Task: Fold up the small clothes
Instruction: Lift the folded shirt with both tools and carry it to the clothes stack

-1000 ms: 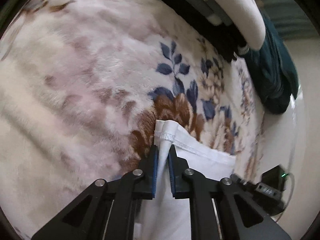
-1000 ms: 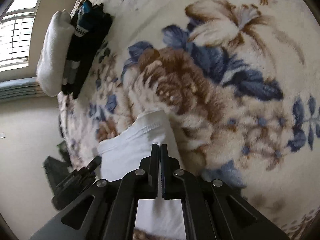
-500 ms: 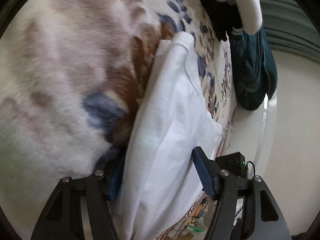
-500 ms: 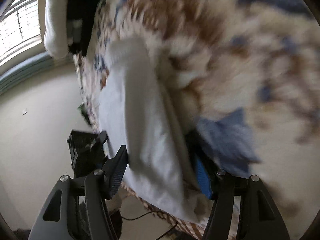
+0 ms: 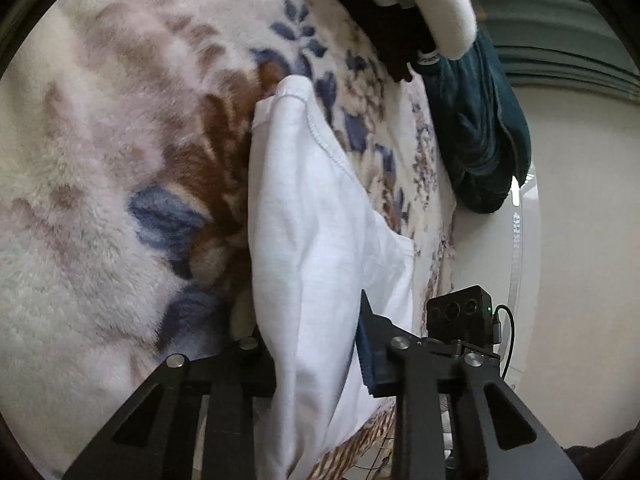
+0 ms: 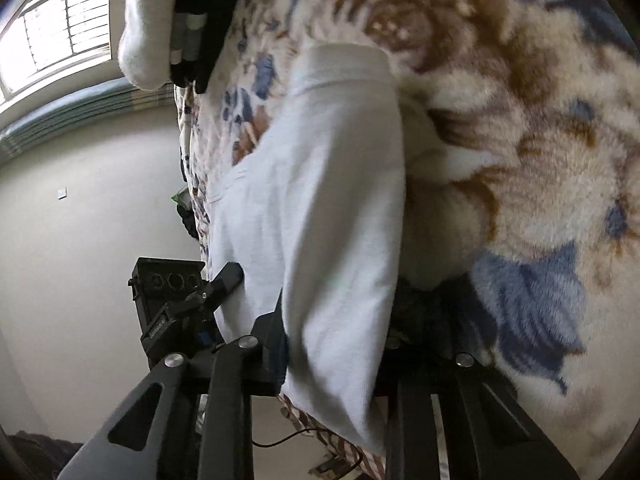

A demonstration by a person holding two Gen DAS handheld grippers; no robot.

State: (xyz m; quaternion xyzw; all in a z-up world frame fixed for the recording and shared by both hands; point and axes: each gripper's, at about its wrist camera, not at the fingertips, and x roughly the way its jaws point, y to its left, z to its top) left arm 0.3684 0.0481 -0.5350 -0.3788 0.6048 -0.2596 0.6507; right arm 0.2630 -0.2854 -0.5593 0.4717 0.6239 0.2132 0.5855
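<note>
White garment (image 5: 316,232), thin cotton with a stitched hem, lies folded lengthwise on a fluffy floral blanket (image 5: 100,184) in cream, brown and blue. Near end of the garment hangs off the blanket edge toward the cameras; far end with the hem sits up on the blanket by a brown flower.

Left claw (image 5: 316,360): jaws closing, the garment's near end bunched between them. Blue pad of the one finger (image 5: 366,356) shows right beside the cloth; other pad is hidden behind the fabric. Contact can't be confirmed, reads as not yet clamped.

Right claw (image 6: 332,356): jaws closing too, same white garment (image 6: 320,208) draped between and over them. Both pads hidden by cloth, frame is a bit blurred, can't tell if they press.

In the left wrist view the right claw's camera block (image 5: 460,316) with a cable shows just beside the garment's edge; the right wrist view shows the matching block (image 6: 168,280) on the other side.

Background: stack of folded clothes (image 5: 400,12), white fleece and dark items, at the far end of the blanket, a dark teal garment (image 5: 480,128) hanging next to it. Window with blinds (image 6: 52,40) in the right wrist view, plain pale wall (image 6: 80,200) below.
</note>
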